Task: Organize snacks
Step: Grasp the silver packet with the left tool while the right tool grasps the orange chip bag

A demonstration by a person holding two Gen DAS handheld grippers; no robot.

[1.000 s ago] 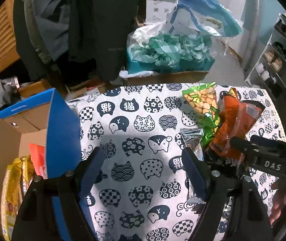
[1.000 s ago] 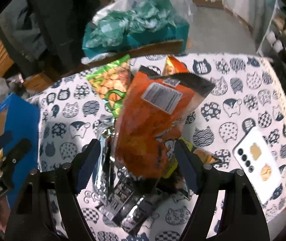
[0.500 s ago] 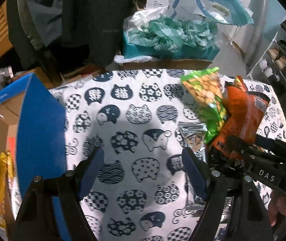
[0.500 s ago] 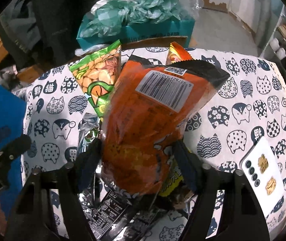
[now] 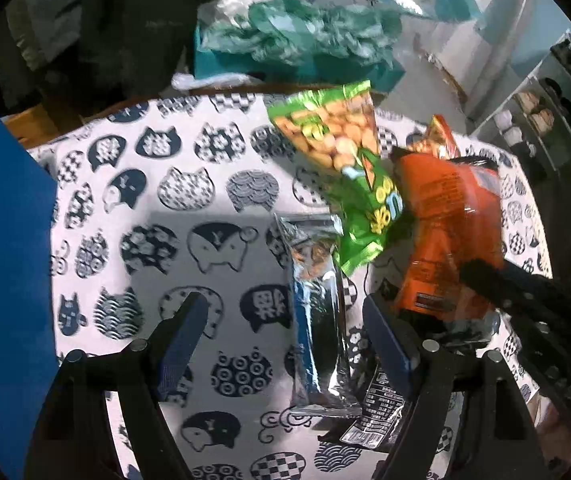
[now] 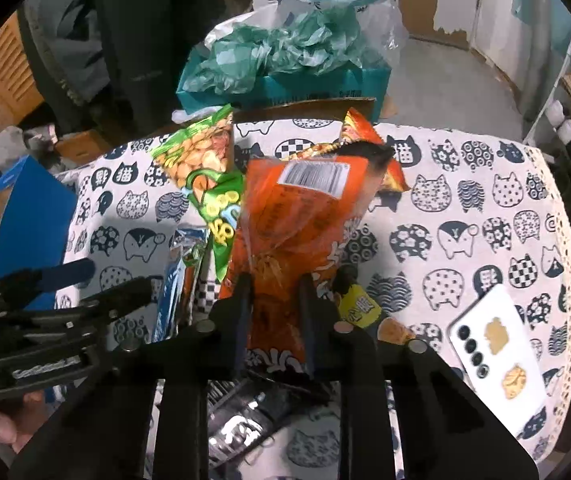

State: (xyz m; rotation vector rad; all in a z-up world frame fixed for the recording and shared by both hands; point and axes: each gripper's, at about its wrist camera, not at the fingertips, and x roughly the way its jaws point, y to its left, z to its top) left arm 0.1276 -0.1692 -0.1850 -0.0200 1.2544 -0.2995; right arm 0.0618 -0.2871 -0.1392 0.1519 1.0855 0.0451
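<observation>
On my far left stands a blue cardboard box (image 5: 5,240). My left gripper (image 5: 285,328) hangs with fingers wide over the cat-print cloth on the bench (image 5: 145,208), nothing between them. Next comes a flat silvery foil pack (image 5: 317,312), then a crinkly green peanut bag (image 5: 345,160). My right gripper (image 6: 273,292) pinches the glossy orange snack bag (image 6: 297,216), fingers narrow. A white phone (image 6: 497,360) lies far right.

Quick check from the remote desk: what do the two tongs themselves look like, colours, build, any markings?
Both tongs are black plastic frames with round silver screws at the finger joints. The left tongs carry blue ribbed pads on two fingers. The right tongs show thin dark fingers edge-on. Pale embossed lettering runs along the left tongs' body, too blurred to read. No cables or sleeves visible.
</observation>
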